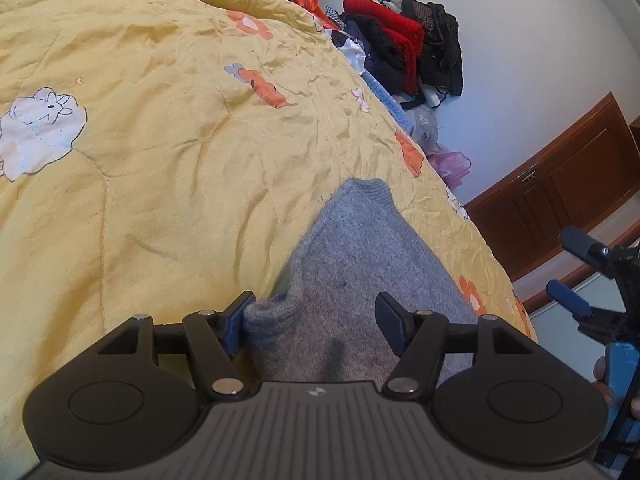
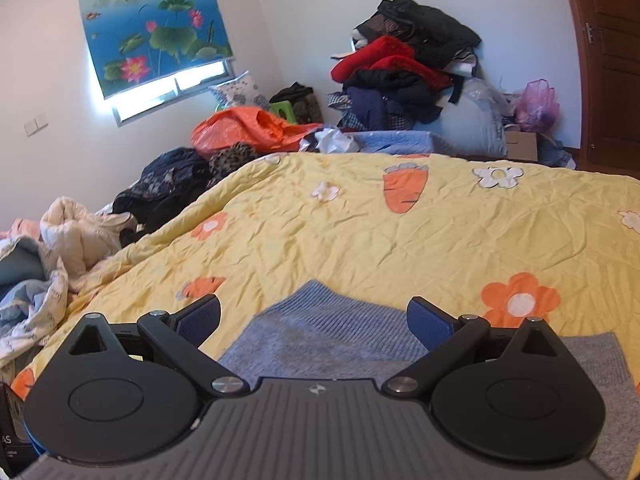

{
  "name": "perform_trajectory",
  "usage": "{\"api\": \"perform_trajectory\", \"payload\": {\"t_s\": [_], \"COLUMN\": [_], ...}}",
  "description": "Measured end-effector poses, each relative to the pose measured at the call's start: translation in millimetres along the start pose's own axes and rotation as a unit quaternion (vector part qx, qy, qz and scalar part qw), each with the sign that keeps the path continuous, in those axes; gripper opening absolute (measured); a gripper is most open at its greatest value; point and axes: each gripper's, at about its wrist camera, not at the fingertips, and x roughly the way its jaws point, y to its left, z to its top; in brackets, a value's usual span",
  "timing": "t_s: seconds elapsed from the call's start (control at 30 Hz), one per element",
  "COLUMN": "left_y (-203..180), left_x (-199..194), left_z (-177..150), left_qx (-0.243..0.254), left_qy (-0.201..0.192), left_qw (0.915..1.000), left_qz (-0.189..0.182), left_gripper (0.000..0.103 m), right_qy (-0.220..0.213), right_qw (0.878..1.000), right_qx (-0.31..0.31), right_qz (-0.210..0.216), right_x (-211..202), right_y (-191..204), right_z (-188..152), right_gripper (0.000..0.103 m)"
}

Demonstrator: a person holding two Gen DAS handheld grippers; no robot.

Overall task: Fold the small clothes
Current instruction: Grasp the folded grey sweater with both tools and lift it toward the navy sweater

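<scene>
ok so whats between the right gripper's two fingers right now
In the right wrist view the right gripper is open, and the grey knit garment on the yellow quilt lies between its fingers, apparently not pinched.

Left wrist view: mounted behind the left gripper (image 1: 314, 314), set low and close over the yellow quilt (image 1: 160, 152), facing along the bed toward the white wall, rolled so the bed slopes down to the right. The right gripper (image 1: 568, 268) enters at its right edge.

Right wrist view: mounted behind the right gripper (image 2: 314, 316), also low over the yellow quilt (image 2: 360, 232), facing across the bed toward the window blind (image 2: 156, 20), roughly level.

Shared: the quilt, the grey knit garment (image 1: 360, 264) (image 2: 328, 332) nearest each lens, and the clothes heap (image 1: 404, 40) (image 2: 404, 64) against the wall.
</scene>
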Motion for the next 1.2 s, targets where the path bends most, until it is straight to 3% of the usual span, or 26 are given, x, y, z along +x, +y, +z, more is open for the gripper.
{"api": "perform_trajectory", "payload": {"t_s": [0.07,0.1,0.13,0.33,0.4,0.47,0.53,0.57,0.63,0.67,0.73,0.8,0.9,0.93,1.0,1.07,1.2], "left_y": [-3.4,-6.6,-8.2,-1.0,-9.3,-29.7,-62.4,-81.1,-111.0,-121.1,-132.2,-136.0,-137.7,-137.6,-137.3,-141.7,-170.3], "left_x": [4.6,6.9,11.0,10.2,7.0,-0.3,-10.1,-13.3,-16.5,-16.2,-15.0,-17.6,-19.2,-18.5,-18.2,-19.7,-19.6], "left_z": [1.0,0.8,0.5,5.2,6.2,4.0,-8.4,-20.7,-54.5,-70.4,-92.6,-106.0,-116.5,-116.8,-112.3,-108.7,-115.0], "left_qx": [0.022,0.038,0.051,0.030,0.052,0.109,0.212,0.281,0.414,0.457,0.500,0.522,0.539,0.541,0.540,0.536,0.532], "left_qy": [-0.010,-0.010,0.000,0.017,0.010,-0.009,-0.040,-0.057,-0.088,-0.088,-0.078,-0.071,-0.061,-0.060,-0.058,-0.054,-0.043], "left_qw": [0.9997,0.9990,0.9979,0.9990,0.9980,0.9931,0.9760,0.9579,0.9060,0.8848,0.8620,0.8492,0.8386,0.8377,0.8392,0.8412,0.8416], "left_qz": [0.007,0.023,0.039,0.028,0.035,0.043,0.029,0.021,0.007,-0.004,-0.021,-0.038,-0.045,-0.041,-0.036,-0.042,-0.085], "left_gripper": [0.058,0.031,0.020,0.010,0.009,0.009,0.009,0.009,0.009,0.009,0.009,0.009,0.009,0.009,0.009,0.009,0.009], "right_qy": [0.008,0.012,0.015,0.022,0.030,0.048,0.079,0.101,0.150,0.174,0.216,0.238,0.258,0.255,0.249,0.239,0.208], "right_qw": [1.000,1.000,1.000,1.000,0.999,0.998,0.993,0.987,0.969,0.959,0.942,0.939,0.945,0.950,0.956,0.960,0.967], "right_qx": [-0.002,-0.002,-0.002,-0.002,0.012,0.035,0.072,0.096,0.148,0.171,0.202,0.199,0.163,0.149,0.118,0.110,0.098], "right_qz": [0.000,-0.001,-0.003,0.004,0.013,0.029,0.057,0.081,0.129,0.146,0.161,0.149,0.115,0.106,0.097,0.101,0.108], "right_x": [2.4,3.3,3.9,8.3,15.2,26.6,43.4,54.2,77.7,89.5,112.0,126.2,138.8,139.8,137.0,128.0,84.8], "right_y": [4.1,5.3,6.3,11.8,11.3,8.7,3.9,1.0,-5.6,-8.1,-13.8,-14.9,-13.5,-13.4,-15.4,-26.0,-69.8], "right_z": [-3.0,-4.5,-5.4,-5.5,-2.3,2.3,8.7,11.6,16.6,17.3,18.1,17.6,12.0,9.4,5.5,3.0,9.7], "right_gripper": [0.100,0.100,0.100,0.100,0.100,0.100,0.100,0.100,0.100,0.099,0.096,0.092,0.086,0.079,0.042,0.028,0.025]}}
